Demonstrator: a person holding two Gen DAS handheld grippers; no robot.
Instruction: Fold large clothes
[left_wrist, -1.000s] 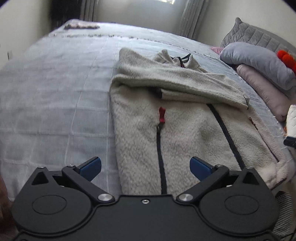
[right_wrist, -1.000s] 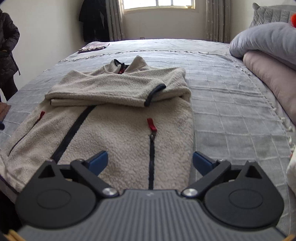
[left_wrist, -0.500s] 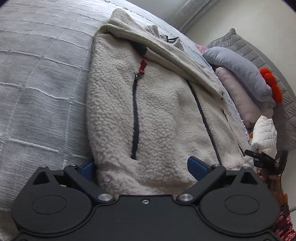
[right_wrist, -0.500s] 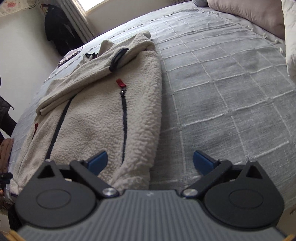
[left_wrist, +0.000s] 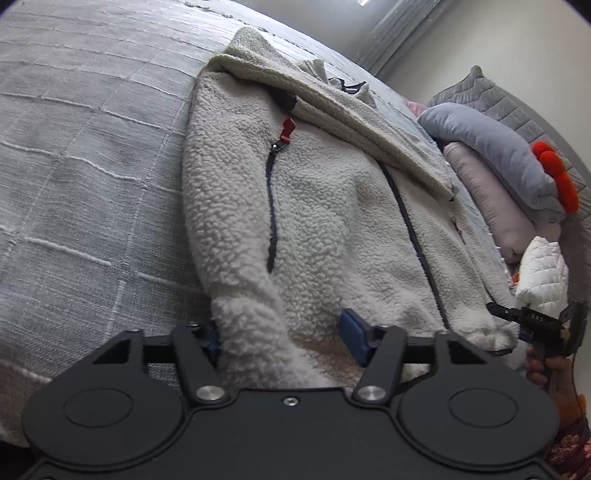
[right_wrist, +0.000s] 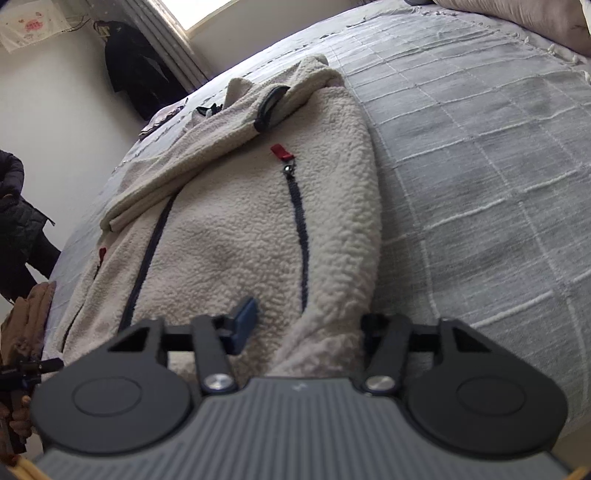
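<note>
The left tongs (left_wrist: 282, 338) are closing on the near hem of the cream fleece jacket (left_wrist: 332, 206), at its corner by 6 o'clock in the left wrist view. A bunched fold of fleece stands up between the two blue pads (left_wrist: 352, 334); the left pad is half buried in the pile and the right pad lies against it, so the cloth looks gripped.

The right tongs (right_wrist: 306, 325) are closing as well, over the opposite hem corner, at 6 o'clock in the right wrist view. One blue pad presses into the fleece from the left; the other is hidden behind the raised edge of the cloth, and the fold sits between the jaws.

The jacket lies flat, front up, on the bed (left_wrist: 85, 177), running from the tongs toward 12 o'clock. Its dark centre zip (right_wrist: 147, 254) is closed, a pocket zip with a red pull tab (right_wrist: 279, 152) runs beside it, and both sleeves (right_wrist: 207, 147) are folded across the chest. The grey checked bedspread is bare toward 9 o'clock of the left view.

At 3 o'clock of that view lie stacked grey and pink pillows (left_wrist: 495, 155), with something orange-red just past them. In the right wrist view a dark garment (right_wrist: 136, 77) hangs on the wall at 11 o'clock, and a person in a dark padded coat (right_wrist: 18, 221) stands at 9 o'clock.
</note>
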